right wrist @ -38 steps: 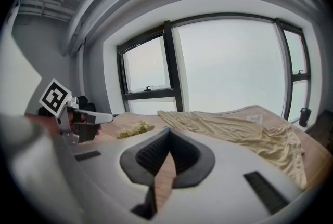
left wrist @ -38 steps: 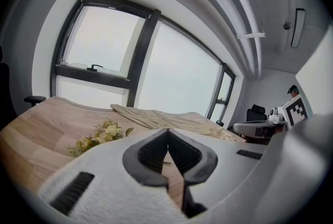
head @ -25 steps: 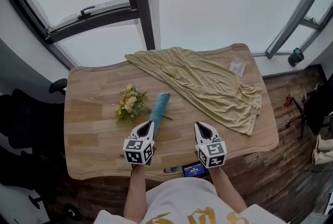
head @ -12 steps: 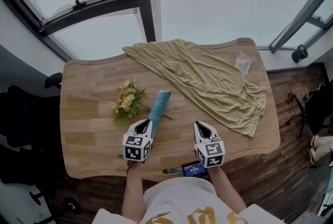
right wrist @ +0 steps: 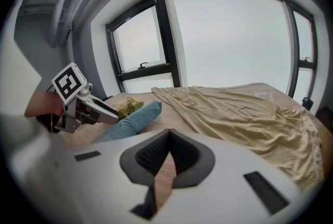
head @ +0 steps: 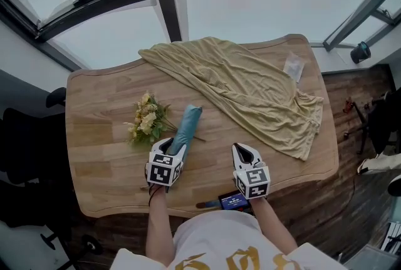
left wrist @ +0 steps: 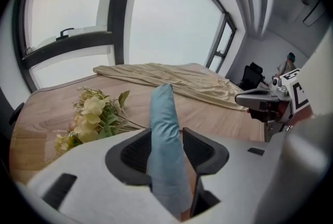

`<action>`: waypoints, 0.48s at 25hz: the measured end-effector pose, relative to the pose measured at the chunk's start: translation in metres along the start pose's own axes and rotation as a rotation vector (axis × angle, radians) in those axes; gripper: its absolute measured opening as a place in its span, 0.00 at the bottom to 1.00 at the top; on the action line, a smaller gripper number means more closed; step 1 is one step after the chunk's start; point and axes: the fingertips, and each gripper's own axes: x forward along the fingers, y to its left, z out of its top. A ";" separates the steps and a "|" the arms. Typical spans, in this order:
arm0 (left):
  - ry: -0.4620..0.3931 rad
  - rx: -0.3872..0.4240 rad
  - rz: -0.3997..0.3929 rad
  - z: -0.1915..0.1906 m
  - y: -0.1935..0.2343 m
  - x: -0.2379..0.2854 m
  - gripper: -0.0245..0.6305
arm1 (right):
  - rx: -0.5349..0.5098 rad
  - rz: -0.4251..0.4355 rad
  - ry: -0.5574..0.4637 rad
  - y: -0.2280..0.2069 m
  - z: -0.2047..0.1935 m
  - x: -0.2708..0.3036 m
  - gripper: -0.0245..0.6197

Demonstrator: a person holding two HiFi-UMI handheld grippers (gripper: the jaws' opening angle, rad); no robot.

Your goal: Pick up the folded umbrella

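The folded light-blue umbrella lies on the wooden table, pointing away from me. My left gripper is over its near end. In the left gripper view the umbrella runs between the jaws, which are opening; a gap shows beside the right pad. My right gripper hovers to the right of the umbrella, apart from it, with its jaws shut and nothing between them. The right gripper view shows the umbrella off to the left.
A bunch of yellow artificial flowers lies just left of the umbrella. A large beige cloth covers the table's far right, with a small clear packet by it. A small device sits at the near edge.
Both grippers have sunk toward the table. The left one has moved forward over the umbrella's near end, and its jaws have opened around it.
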 end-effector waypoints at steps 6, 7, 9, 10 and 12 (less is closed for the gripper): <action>0.109 0.018 -0.064 -0.009 -0.001 0.021 0.46 | 0.014 -0.003 0.019 -0.001 -0.004 0.010 0.05; 0.122 0.010 -0.083 -0.010 -0.003 0.024 0.46 | 0.019 -0.003 0.022 -0.001 -0.005 0.012 0.05; 0.140 0.008 -0.096 -0.009 -0.003 0.030 0.48 | 0.028 -0.003 0.032 -0.001 -0.009 0.014 0.05; 0.146 0.013 -0.091 -0.009 -0.002 0.033 0.48 | 0.032 -0.003 0.037 0.000 -0.012 0.015 0.05; 0.165 0.023 -0.083 -0.010 0.000 0.038 0.49 | 0.041 -0.004 0.045 0.000 -0.017 0.016 0.05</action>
